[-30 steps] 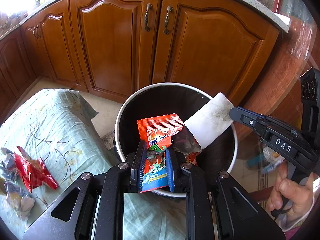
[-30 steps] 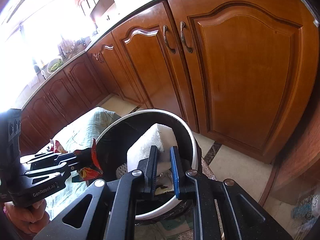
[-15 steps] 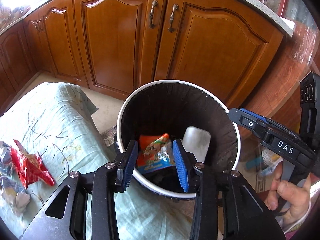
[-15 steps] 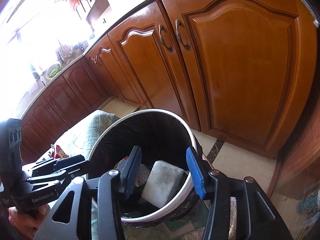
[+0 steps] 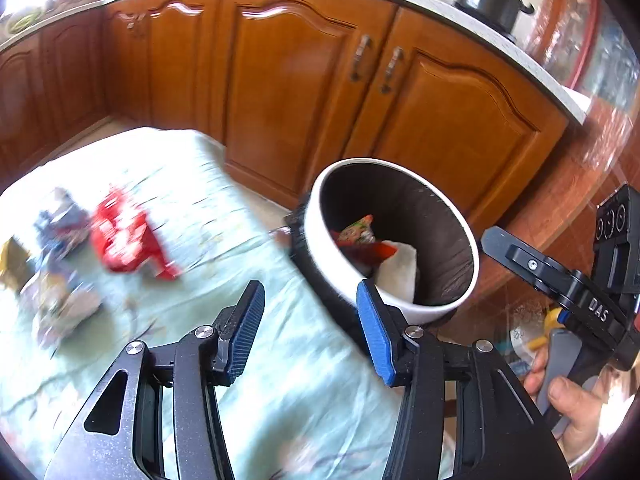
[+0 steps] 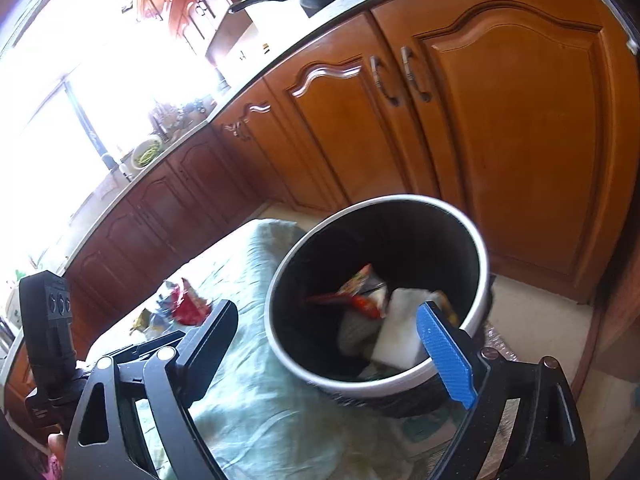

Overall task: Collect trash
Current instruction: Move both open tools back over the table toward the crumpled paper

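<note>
Both claws are empty with jaws spread wide: the left claw (image 5: 308,326) hangs over the pale green patterned cloth (image 5: 168,208) covering the table, and the right claw (image 6: 332,344) sits just in front of the round white-rimmed bin with a dark liner (image 6: 478,248). The bin stands on the floor just beside the table's edge and already holds a white rectangular sponge-like block (image 6: 400,328) and an orange printed snack wrapper (image 6: 358,284). Remaining trash lies on the cloth well apart from the bin: a crumpled red foil wrapper (image 5: 124,240) and, beyond it, a blurred heap of grey, blue and yellow scraps (image 5: 56,264) whose individual pieces cannot be told apart. The step in hand appears to be reaching for the next piece; the red wrapper is the nearest candidate for the left claw. Recommended practice: come down with the jaws straddling a raised crease of the foil, close fully since the material is thin and slippery, and avoid pinching the loose cloth beneath, which would drag. Nothing stands between the left claw and the wrapper. The two claws are close at the bin, so a shared approach risks collision. Brown wooden cabinet doors (image 5: 304,92) stand behind the bin and do not interfere.
</note>
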A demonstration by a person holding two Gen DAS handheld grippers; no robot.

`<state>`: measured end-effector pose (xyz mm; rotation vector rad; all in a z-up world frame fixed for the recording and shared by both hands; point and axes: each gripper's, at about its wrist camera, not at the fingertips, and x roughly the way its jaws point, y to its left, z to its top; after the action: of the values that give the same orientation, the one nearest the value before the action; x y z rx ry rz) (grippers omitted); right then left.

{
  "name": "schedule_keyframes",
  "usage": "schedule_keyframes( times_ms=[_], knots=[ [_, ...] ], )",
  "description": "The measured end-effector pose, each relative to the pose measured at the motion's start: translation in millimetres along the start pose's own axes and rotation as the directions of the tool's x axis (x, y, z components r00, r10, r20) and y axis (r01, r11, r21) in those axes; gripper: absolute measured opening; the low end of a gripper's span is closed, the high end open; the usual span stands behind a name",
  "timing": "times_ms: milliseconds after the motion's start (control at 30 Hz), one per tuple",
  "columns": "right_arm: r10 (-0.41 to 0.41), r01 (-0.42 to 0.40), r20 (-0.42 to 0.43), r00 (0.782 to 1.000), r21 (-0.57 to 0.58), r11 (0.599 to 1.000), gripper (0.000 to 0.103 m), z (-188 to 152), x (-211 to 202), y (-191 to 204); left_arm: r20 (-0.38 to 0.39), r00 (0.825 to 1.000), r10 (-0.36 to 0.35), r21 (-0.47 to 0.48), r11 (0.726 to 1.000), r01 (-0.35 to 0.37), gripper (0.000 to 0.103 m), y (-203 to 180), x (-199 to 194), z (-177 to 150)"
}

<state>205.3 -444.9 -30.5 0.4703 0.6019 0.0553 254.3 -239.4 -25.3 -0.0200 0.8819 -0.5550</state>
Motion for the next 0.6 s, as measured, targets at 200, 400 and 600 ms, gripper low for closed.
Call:
schedule_keyframes(
  times_ms=[200, 400, 600],
  knots=[
    [0.053, -0.054, -0.031, 0.998, -0.021, 0.998, 0.094, -18, 4, 32, 0.023, 0.999, 0.045, -0.075, 0.996, -0.043, 0.050, 36, -31, -22],
    [0.089, -0.092, -0.070, 0.994, -0.044, 0.995, 0.094, -31, 16, 59, 0.036, 0.996, 0.085, -0.152, 0.985, -0.079, 0.050, 74, -55, -39],
    [0.118, -0.128, -0.113, 0.986, -0.077, 0.989, 0.094, -44, 30, 87, 0.041, 0.992, 0.117, -0.220, 0.970, -0.105, 0.051, 107, -72, -52]
  ],
)
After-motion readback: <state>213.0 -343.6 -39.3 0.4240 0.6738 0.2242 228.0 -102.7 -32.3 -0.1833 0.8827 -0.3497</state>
